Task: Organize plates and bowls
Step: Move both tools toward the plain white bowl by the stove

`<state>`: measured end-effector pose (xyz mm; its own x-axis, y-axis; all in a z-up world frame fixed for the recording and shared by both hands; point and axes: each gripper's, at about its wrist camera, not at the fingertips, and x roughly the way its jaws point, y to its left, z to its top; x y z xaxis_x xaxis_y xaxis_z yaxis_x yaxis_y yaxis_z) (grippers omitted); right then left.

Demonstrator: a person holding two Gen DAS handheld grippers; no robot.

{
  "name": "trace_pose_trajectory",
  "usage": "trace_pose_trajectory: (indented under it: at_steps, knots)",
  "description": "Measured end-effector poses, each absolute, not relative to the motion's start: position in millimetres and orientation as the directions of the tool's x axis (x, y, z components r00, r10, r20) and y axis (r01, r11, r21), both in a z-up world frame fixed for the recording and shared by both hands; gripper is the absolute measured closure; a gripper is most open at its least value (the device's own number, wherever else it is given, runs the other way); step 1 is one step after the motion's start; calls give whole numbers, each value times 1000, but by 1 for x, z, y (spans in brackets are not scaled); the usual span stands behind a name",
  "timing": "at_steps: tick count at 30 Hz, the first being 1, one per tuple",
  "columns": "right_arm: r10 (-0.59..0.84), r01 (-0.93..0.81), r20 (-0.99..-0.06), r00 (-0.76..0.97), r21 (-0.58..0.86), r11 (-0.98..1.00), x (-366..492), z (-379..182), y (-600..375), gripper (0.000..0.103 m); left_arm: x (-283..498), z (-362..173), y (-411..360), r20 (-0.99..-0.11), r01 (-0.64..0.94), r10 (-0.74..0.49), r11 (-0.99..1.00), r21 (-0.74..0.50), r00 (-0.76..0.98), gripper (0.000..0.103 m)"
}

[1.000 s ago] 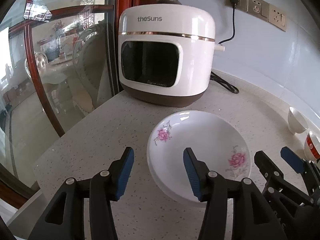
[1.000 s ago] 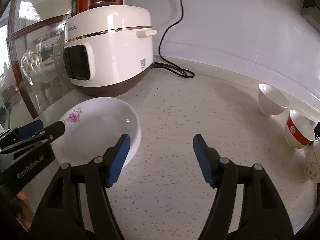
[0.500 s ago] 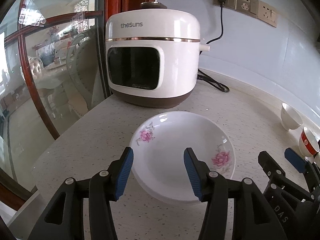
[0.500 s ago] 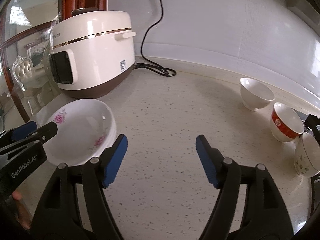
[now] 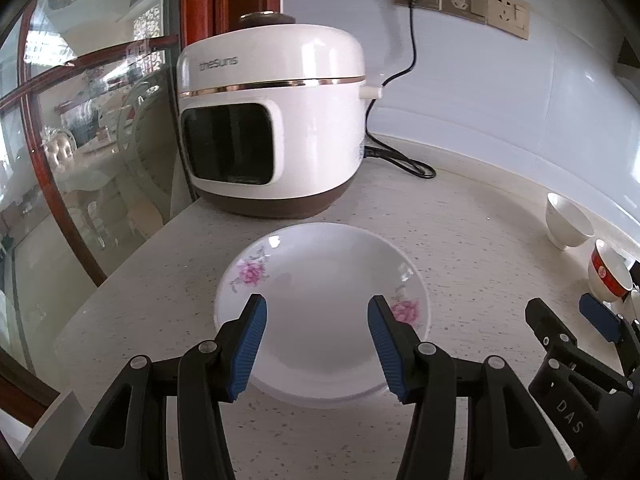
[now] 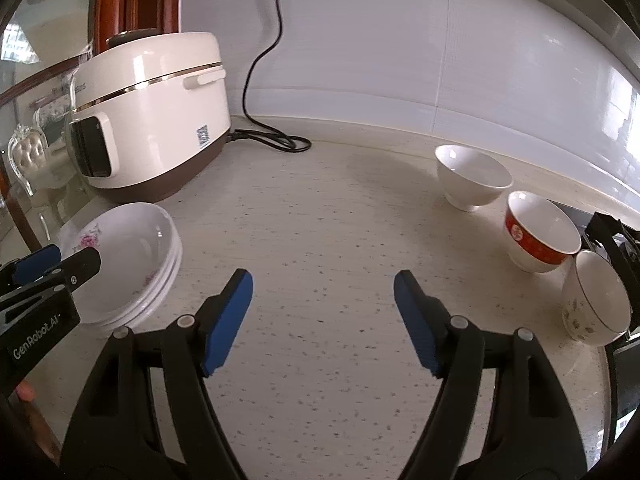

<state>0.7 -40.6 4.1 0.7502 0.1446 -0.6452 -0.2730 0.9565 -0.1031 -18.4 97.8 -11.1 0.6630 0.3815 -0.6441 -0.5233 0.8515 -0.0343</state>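
A: What's on the far left?

B: Glass w/ a red-brown wood frame (image 5: 38, 184). Next to it, the white rice cooker (image 5: 276, 120) w/ a brown base, sitting on the speckled counter (image 6: 320, 232). Its black cord (image 6: 264, 68) goes up to the wall sockets (image 5: 460, 0).

A: And the plates?

B: Stack of white plates (image 5: 320, 280) w/ pink flowers, right in front of the cooker, near the counter's left edge. From my right cam I can see a few rims, one on top of the other (image 6: 136, 264).

A: Your left claw?

B: My left claw (image 5: 316, 344) is over the near part of the stack. Fingers wide apart, nothing in it. Blue pads (image 5: 248, 344) hang above the top plate. Can't tell if they touch it.

A: Right claw?

B: My right claw (image 6: 323, 320) is wide apart too, empty, over bare counter btwn the plates and the bowls.

A: Bowls?

B: On the right side. Plain white bowl (image 6: 472, 176) near the wall, then a red & white bowl (image 6: 540, 236) just beside it, then a white bowl w/ small flowers (image 6: 596, 300), closest to me. All 3 stand upright. The red one and the flower one look like they touch.
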Motion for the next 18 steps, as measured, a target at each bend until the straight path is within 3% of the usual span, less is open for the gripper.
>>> trace_pose_trajectory:
  at_steps: [18]
  knots:
    - [75,-179,-649,757,-96,979,17,12,-94,22,10,-2,54,-634,-431,324,902,-16,702,47]
